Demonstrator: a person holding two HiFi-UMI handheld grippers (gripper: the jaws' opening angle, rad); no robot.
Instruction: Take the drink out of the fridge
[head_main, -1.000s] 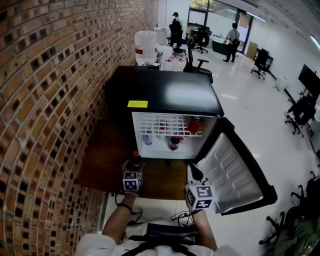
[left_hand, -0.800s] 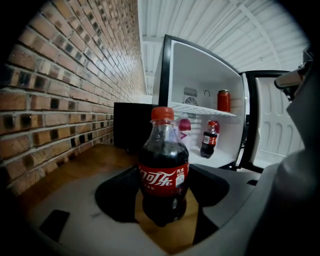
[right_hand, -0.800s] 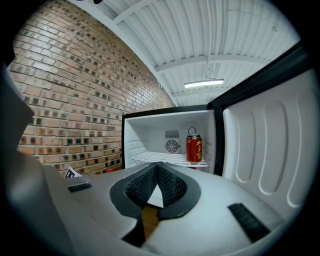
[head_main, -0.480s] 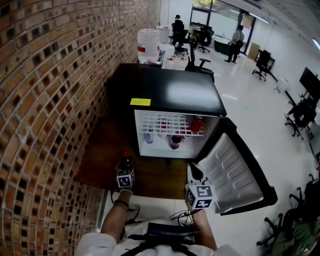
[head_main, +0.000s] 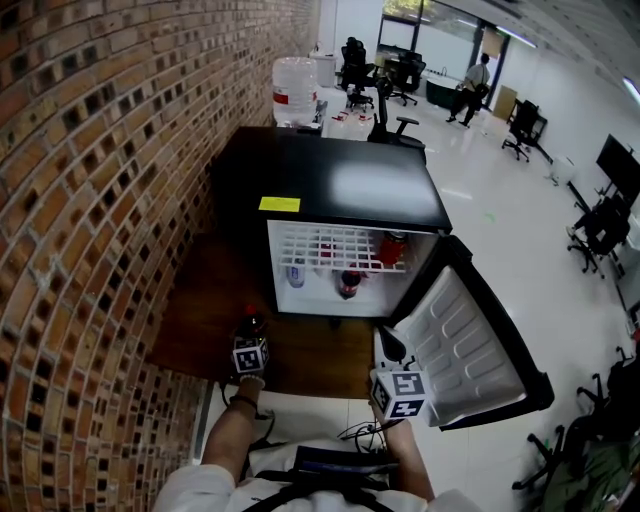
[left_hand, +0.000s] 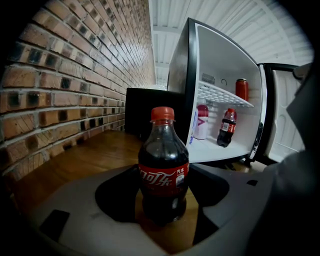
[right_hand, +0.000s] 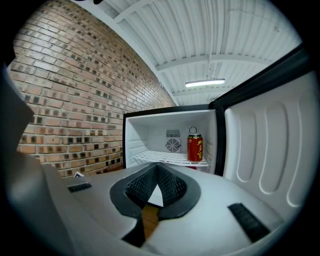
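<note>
Down beside the brick wall, the head view shows the left gripper (head_main: 250, 337) holding the cola bottle (head_main: 251, 322) low over the wooden floor (head_main: 195, 300). The bottle is outside the open mini fridge (head_main: 330, 185), and the right gripper (head_main: 391, 345) waits by the door (head_main: 465, 345).

Only the left gripper view shows the grip: the jaws clamp the upright bottle's lower body. I'd keep it level and seat the base before releasing.

The right gripper view misses the bottle. Its jaws are pressed together and empty, facing a red can (right_hand: 195, 147).

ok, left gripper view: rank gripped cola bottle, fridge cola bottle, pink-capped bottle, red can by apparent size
1. gripped cola bottle, though nearness inflates it.
2-3. fridge cola bottle and pink-capped bottle look alike.
4. red can.
</note>
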